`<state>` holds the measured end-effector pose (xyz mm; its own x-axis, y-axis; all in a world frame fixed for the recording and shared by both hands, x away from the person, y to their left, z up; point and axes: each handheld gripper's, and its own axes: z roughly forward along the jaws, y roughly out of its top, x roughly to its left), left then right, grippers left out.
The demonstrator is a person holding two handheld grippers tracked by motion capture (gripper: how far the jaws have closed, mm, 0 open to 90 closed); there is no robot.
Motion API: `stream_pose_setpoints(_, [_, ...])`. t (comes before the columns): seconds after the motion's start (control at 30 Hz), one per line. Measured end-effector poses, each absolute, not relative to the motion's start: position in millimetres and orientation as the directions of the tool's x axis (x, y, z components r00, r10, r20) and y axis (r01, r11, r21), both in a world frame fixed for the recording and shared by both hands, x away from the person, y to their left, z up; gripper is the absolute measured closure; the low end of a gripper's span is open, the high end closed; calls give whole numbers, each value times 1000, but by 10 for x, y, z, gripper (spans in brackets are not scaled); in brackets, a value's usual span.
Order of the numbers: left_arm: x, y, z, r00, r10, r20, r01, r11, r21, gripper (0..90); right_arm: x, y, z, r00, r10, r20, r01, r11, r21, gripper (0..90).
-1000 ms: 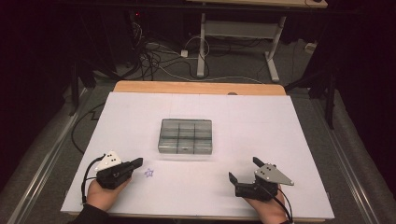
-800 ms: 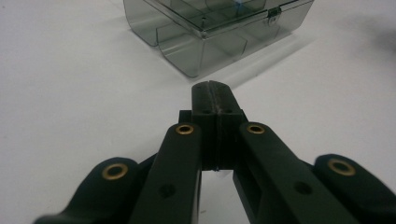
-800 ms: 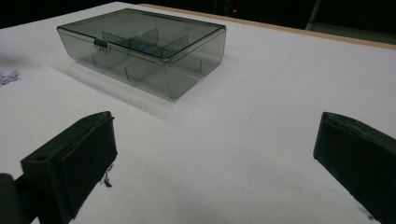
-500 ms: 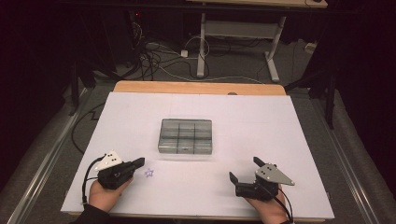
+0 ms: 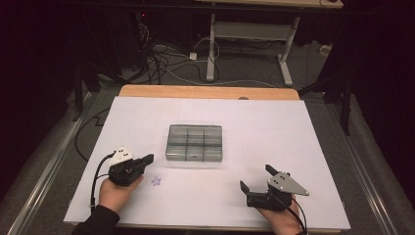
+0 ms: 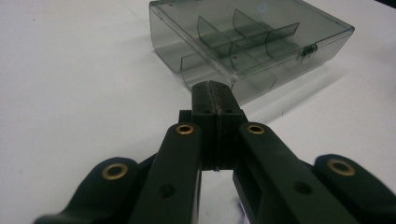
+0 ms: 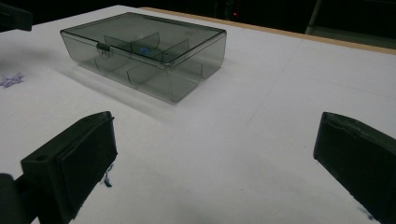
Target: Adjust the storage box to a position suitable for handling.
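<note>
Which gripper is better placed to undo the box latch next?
Likely right: the right gripper is open, and the latch on the closed box faces it. The left gripper is shut.

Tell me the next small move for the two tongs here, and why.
Probably bring the right tongs forward to the latch on the front of the closed box. Their jaws stand wide open and the latch faces that side, while the left tongs are shut, empty and near the box's corner, so they could steady it.
</note>
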<state>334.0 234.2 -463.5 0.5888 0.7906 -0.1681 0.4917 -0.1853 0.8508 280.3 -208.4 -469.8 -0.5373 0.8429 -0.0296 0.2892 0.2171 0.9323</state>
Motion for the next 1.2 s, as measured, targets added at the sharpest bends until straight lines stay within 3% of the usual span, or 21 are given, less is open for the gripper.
stream_pose_setpoints(0.17, [3498, 2318, -4578, 620, 767, -163, 465, -193, 864, 883, 2804, -2084, -4698, -537, 843, -29, 292, 218, 931, 3])
stream_pose_setpoints(0.7, [4131, 2177, -4555, 559, 805, -198, 521, -156, 839, 883, 2802, -2090, -4693, -536, 844, -22, 292, 210, 933, 3])
stream_pose_setpoints(1.2, [4621, 2042, -4528, 527, 836, -156, 536, -183, 824, 882, 2818, -2086, -4688, -534, 846, -18, 292, 204, 934, 3])
